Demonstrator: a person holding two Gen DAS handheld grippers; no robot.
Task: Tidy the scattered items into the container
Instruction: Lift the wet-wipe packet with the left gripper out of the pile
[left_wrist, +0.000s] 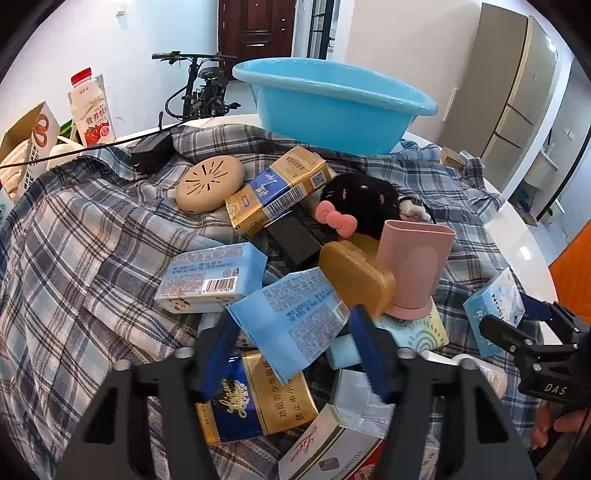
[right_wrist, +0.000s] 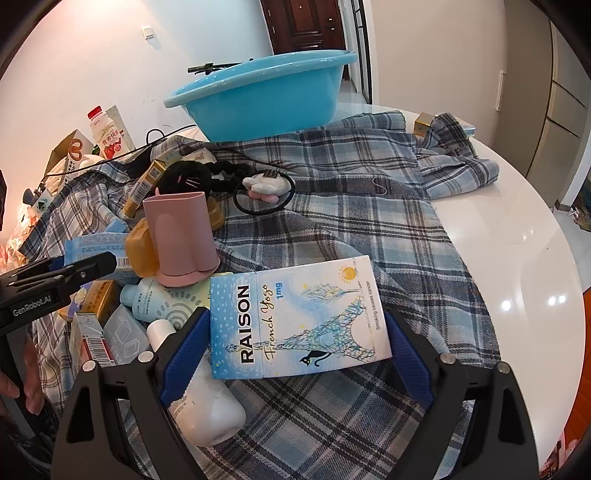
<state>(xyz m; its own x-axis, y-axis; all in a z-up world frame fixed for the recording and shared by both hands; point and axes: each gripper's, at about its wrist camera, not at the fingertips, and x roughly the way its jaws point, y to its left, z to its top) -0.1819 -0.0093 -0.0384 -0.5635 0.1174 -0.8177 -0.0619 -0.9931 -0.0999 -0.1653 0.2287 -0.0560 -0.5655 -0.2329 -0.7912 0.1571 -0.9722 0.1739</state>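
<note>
A blue plastic basin (left_wrist: 334, 107) stands at the far side of the table; it also shows in the right wrist view (right_wrist: 264, 92). My left gripper (left_wrist: 295, 343) is shut on a light blue tissue pack (left_wrist: 291, 321), held above the pile. My right gripper (right_wrist: 295, 347) is shut on a blue-and-white RAISON cigarette box (right_wrist: 299, 317), also seen from the left wrist view (left_wrist: 493, 310). Scattered items lie between: a pink cup (left_wrist: 415, 266), a brown case (left_wrist: 356, 275), a black plush (left_wrist: 360, 201), gold-blue boxes (left_wrist: 280, 188).
A plaid shirt (right_wrist: 369, 206) covers the round white table (right_wrist: 517, 229). A beige round disc (left_wrist: 209, 183), a second tissue pack (left_wrist: 210, 277), a white bottle (right_wrist: 207, 406) and a hair tie (right_wrist: 264, 192) lie about. A milk bottle (left_wrist: 92, 110) and cartons stand far left.
</note>
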